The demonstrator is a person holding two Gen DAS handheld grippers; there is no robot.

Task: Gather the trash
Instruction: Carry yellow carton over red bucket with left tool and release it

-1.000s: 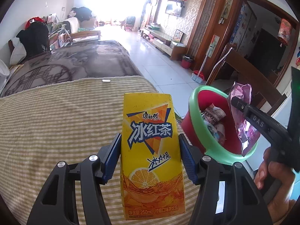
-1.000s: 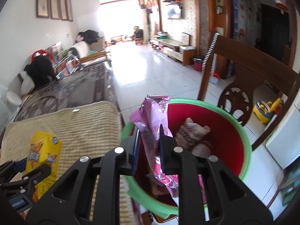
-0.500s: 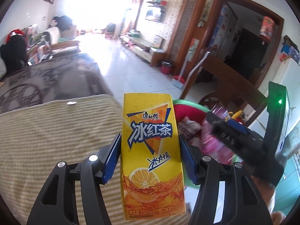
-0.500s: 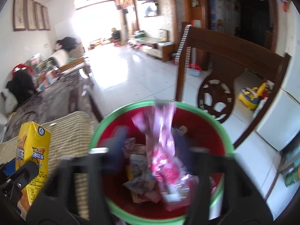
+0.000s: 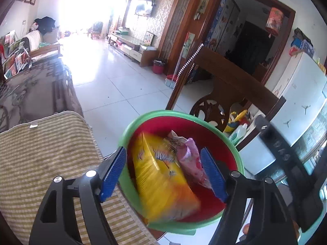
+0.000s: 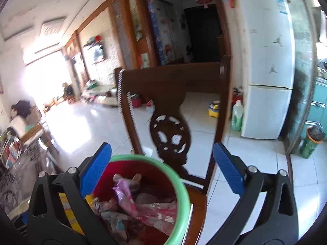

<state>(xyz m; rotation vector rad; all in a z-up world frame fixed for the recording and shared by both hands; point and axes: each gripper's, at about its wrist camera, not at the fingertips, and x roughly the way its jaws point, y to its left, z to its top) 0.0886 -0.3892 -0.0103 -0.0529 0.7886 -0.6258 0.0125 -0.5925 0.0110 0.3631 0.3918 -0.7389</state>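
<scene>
Carton, yellow, blurred, print unreadable: we log it between our left gripper's released jaws, inside the bin; right gripper likewise spread, empty.

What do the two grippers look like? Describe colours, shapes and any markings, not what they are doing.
Both look alike. The left gripper has two black plastic arms with cut-out slots and silver screw heads, tipped with blue ribbed pads. The right gripper has the same black arms, screws and blue textured pads. In the left wrist view its black body bears embossed lettering, too blurred to read.
</scene>
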